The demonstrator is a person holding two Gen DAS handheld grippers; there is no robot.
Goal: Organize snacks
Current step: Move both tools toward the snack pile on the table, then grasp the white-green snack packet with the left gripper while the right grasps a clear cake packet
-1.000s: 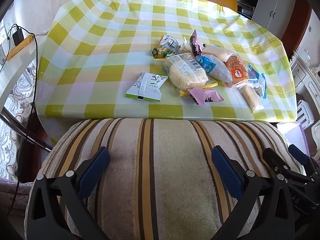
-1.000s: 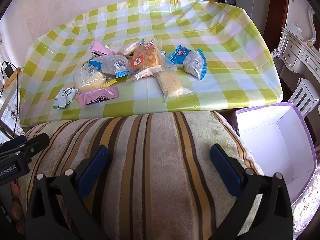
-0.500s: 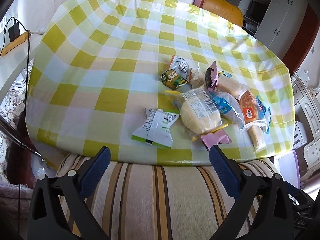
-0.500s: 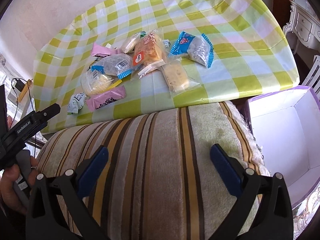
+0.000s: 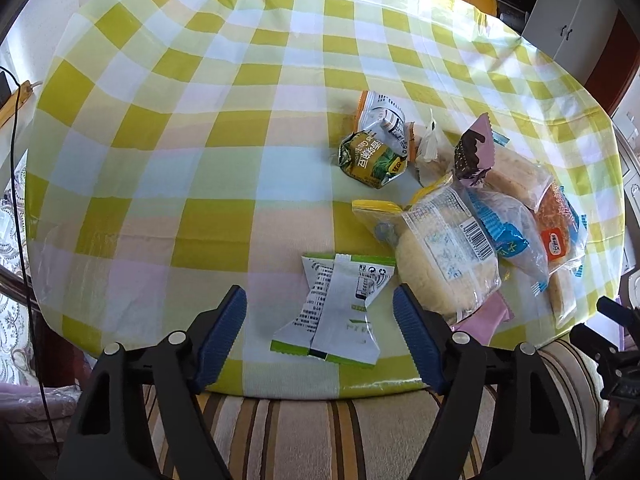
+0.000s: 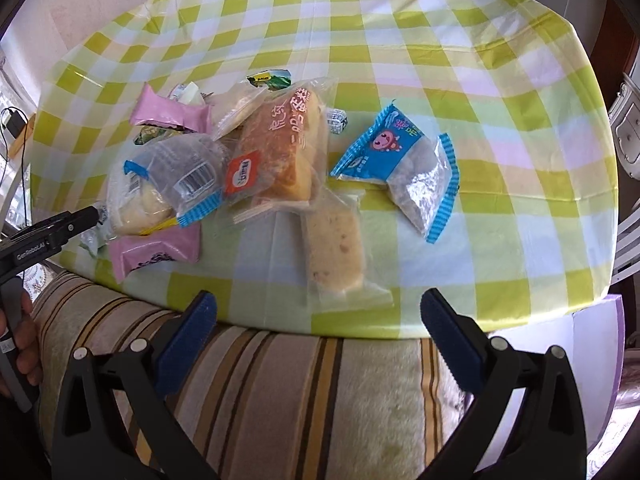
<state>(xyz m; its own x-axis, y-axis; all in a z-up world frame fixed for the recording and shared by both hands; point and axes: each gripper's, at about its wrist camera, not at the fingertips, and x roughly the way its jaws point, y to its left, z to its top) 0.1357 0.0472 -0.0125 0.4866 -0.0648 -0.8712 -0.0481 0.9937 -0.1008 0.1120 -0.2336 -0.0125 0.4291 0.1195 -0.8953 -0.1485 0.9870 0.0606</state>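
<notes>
Two wrist views look down on a worktop (image 5: 168, 128) covered in a yellow-green checked cloth, with a striped cushion (image 6: 304, 392) along its near edge.

A loose pile of wrapped snacks lies toward the right of the left view. A white-and-green packet (image 5: 340, 312) lies flat and alone at the near edge, apart from the pile. Just beside it to the right is a round bun (image 5: 444, 264) in clear wrap, leaning on other bags. Farther back sit a small green-gold pack (image 5: 370, 158) and an upright pink wrapper (image 5: 474, 152).

The left tongs (image 5: 320, 332) hang over the white-and-green packet, one blue pad on each side of it. The jaws are closing, but the pads do not touch the packet yet.

In the right view, a brown loaf (image 6: 280, 148), a blue pouch (image 6: 396, 160) lying apart to the right, and a pale cake slice (image 6: 336, 248) near the edge are all at rest. The right tongs (image 6: 316, 344) are spread wide and empty, low over the cushion. A white box (image 6: 588, 356) with a purple rim shows at the lower right, off the worktop.

This looks like the first pick-up, with nothing sorted yet. The next move probably calls for lowering the left tongs so the pads pinch the flat packet's edges rather than sliding over it.
</notes>
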